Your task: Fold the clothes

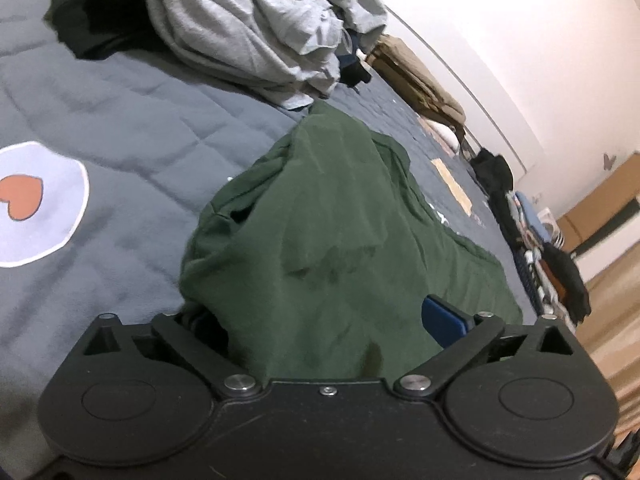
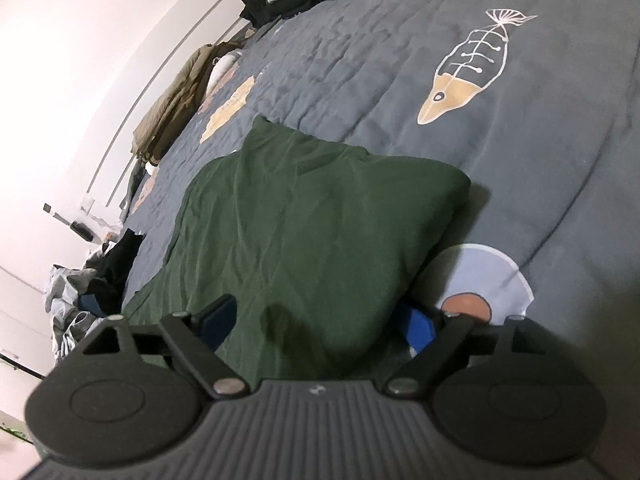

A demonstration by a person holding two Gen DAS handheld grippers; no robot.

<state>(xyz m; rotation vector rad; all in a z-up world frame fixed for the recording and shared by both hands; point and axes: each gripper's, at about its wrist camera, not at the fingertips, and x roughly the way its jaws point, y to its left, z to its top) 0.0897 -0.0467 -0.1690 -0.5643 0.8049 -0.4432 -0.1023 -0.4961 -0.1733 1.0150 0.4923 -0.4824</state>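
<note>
Your left gripper (image 1: 332, 320) is sitting with its jaws apart, and the green garment (image 1: 340, 216) is spilling between them and over the linkage; one blue pad (image 1: 444, 318) is showing at 3 o'clock of the gap, while the other finger is lying buried under the cloth at 9 o'clock. Whether the cloth is actually being pinched there, you cannot tell. Your right gripper (image 2: 320, 320) is also standing with its jaws apart, a fold of the same green garment (image 2: 312, 216) draping down between its two blue pads (image 2: 418, 330).

In the left view the garment is rising in a rumpled hump toward 12 o'clock on the grey-blue quilt (image 1: 120, 128) of the bed. In the right view it is lying flatter, a folded corner pointing to 2 o'clock.

Beyond it, at 11 o'clock in the left view, a pale grey heap of clothes (image 1: 260, 28) is resting on the quilt, with a dark garment (image 1: 80, 24) just beside it at 10 o'clock. A heart patch (image 1: 24, 200) is showing at 9 o'clock. At 3 o'clock, folded stacks (image 1: 540, 248) are lining the bed's edge.

In the right view a fish-skeleton print (image 2: 468, 68) is lying at 1 o'clock, and an olive folded pile (image 2: 176, 100) is sitting along the wall at 10 o'clock.
</note>
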